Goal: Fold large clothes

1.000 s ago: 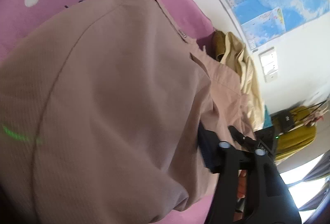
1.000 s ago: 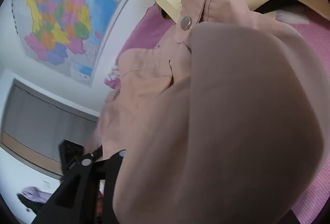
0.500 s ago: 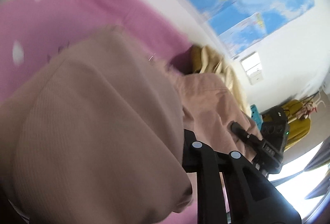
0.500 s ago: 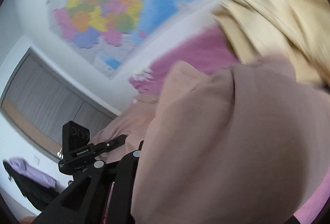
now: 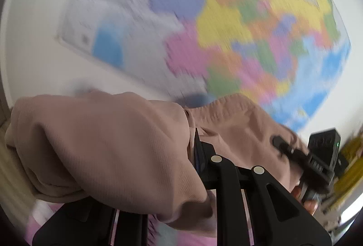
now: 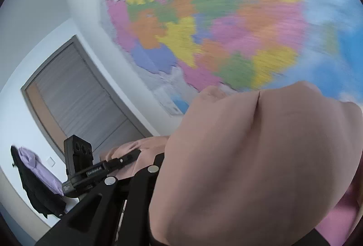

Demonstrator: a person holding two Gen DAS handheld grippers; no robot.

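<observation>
A large beige garment [image 5: 109, 144] hangs in the air in front of the wall, bunched over both grippers. My left gripper [image 5: 188, 146] is shut on a fold of it; the cloth hides its left finger. In the right wrist view the same garment [image 6: 261, 155] billows over my right gripper [image 6: 172, 155], which is shut on it, one finger buried under the fabric. Each gripper shows in the other's view: the right gripper [image 5: 285, 148] and the left gripper [image 6: 127, 158] both bite the stretched cloth edge between them.
A big coloured wall map [image 5: 238, 19] fills the background, blurred by motion. A grey door [image 6: 74, 96] is at the left, with dark and lilac clothes [image 6: 34, 173] hanging beside it. The pink bed cover [image 6: 335, 218] shows only at the bottom edge.
Both grippers rose with the garment, lifting it off the pink bed. The views swung from the bed up to the wall map. The yellow garment has left the view.
</observation>
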